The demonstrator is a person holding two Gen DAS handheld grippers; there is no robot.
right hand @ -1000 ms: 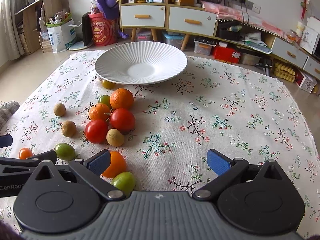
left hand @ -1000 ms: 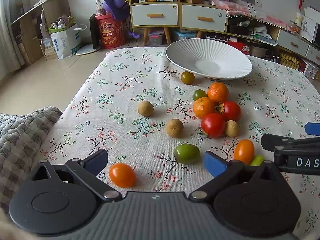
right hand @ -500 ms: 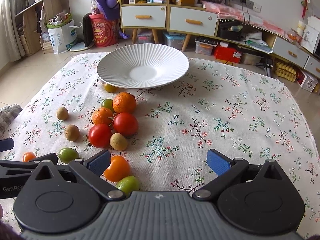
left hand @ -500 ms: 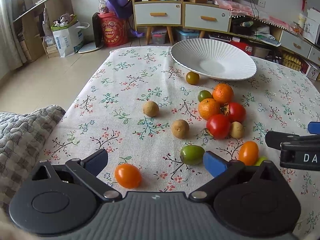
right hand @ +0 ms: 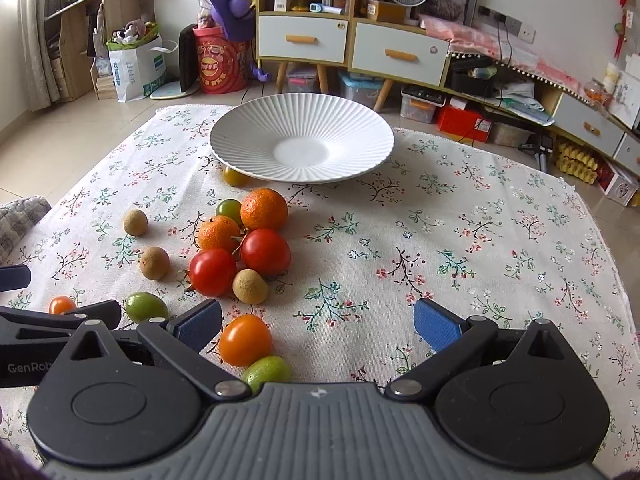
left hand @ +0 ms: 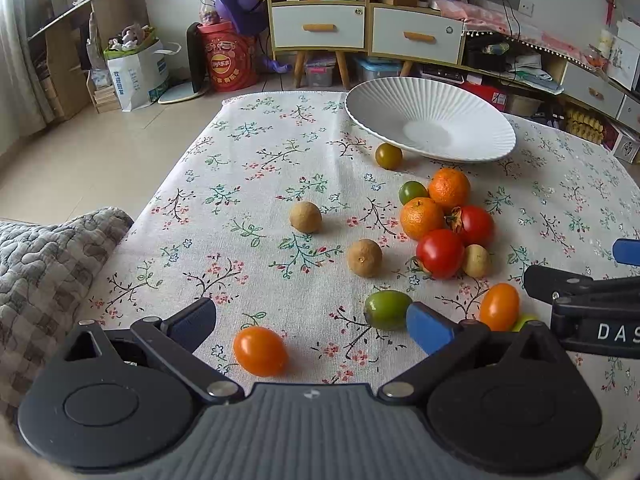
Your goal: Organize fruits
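A white ribbed plate (left hand: pixel 472 108) (right hand: pixel 248 136) stands empty at the far side of the floral tablecloth. Loose fruit lies in front of it: two oranges (left hand: pixel 449 189) (right hand: pixel 264 209), two red tomatoes (left hand: pixel 440 253) (right hand: pixel 212 272), brown longans (left hand: pixel 364 258) (right hand: pixel 155 263), green and orange cherry tomatoes. My left gripper (left hand: pixel 311 320) is open and empty, with an orange cherry tomato (left hand: pixel 260 351) between its fingers on the cloth. My right gripper (right hand: pixel 318 320) is open and empty; an orange cherry tomato (right hand: pixel 245 340) and a green one (right hand: pixel 267 372) lie by its left finger.
The table's left edge borders a grey quilted cushion (left hand: pixel 40 264). Cabinets with drawers (right hand: pixel 352 48), a red bucket (left hand: pixel 226 62) and floor clutter stand behind the table. The right gripper shows at the right of the left wrist view (left hand: pixel 584 300).
Both grippers have pulled back and up slightly; the fruit and plate sit a little farther up in each view. No fruit has moved. Both grippers stay open.
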